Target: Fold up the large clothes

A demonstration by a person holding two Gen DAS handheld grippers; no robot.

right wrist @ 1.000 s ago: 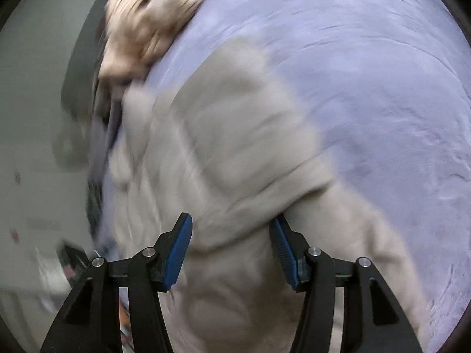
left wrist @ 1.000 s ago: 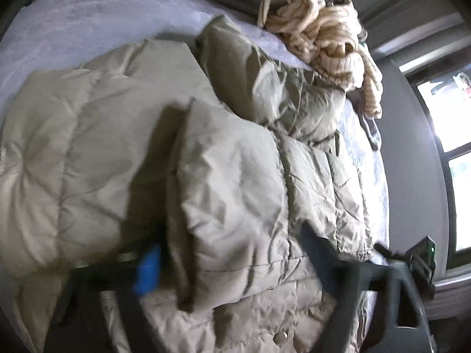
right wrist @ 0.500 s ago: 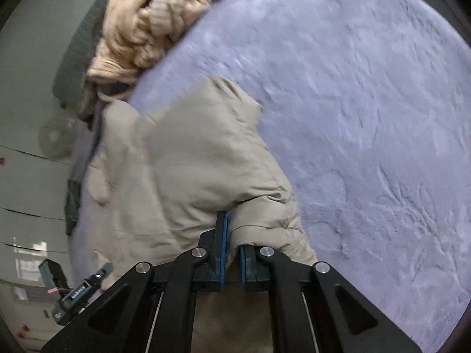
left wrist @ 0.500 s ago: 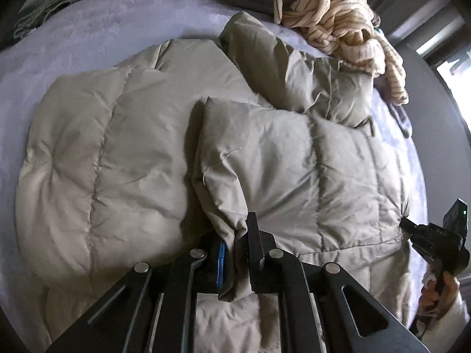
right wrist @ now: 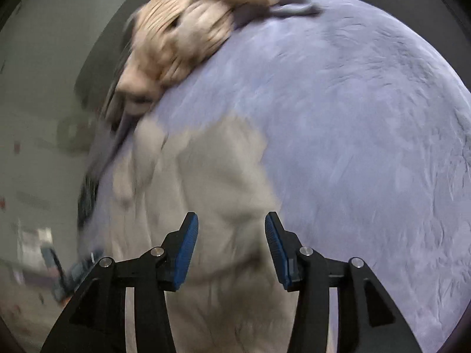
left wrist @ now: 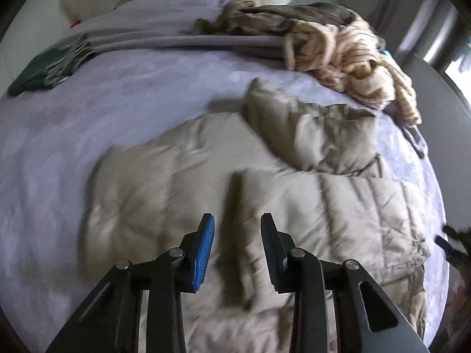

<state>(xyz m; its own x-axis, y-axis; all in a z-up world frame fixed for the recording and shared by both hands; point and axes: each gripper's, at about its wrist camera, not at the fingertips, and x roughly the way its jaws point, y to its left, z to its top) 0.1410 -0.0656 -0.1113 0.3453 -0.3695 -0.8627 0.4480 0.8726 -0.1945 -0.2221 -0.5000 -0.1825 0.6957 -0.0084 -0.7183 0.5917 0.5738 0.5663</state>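
You're hovering both tools over the bed (left wrist: 73,123) – left tool (left wrist: 237,247) and right tool (right wrist: 231,247) just opening, gripping nothing – with the puffer jacket (left wrist: 294,200) lying on its lilac cover below a cream knit heap (left wrist: 353,58).

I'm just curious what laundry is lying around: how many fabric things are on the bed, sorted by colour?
Beige: 1, puffer jacket
Cream striped: 1, crumpled garment
Dark green: 1, fringed cloth
Grey-brown: 1, rumpled cloth
Total: 4
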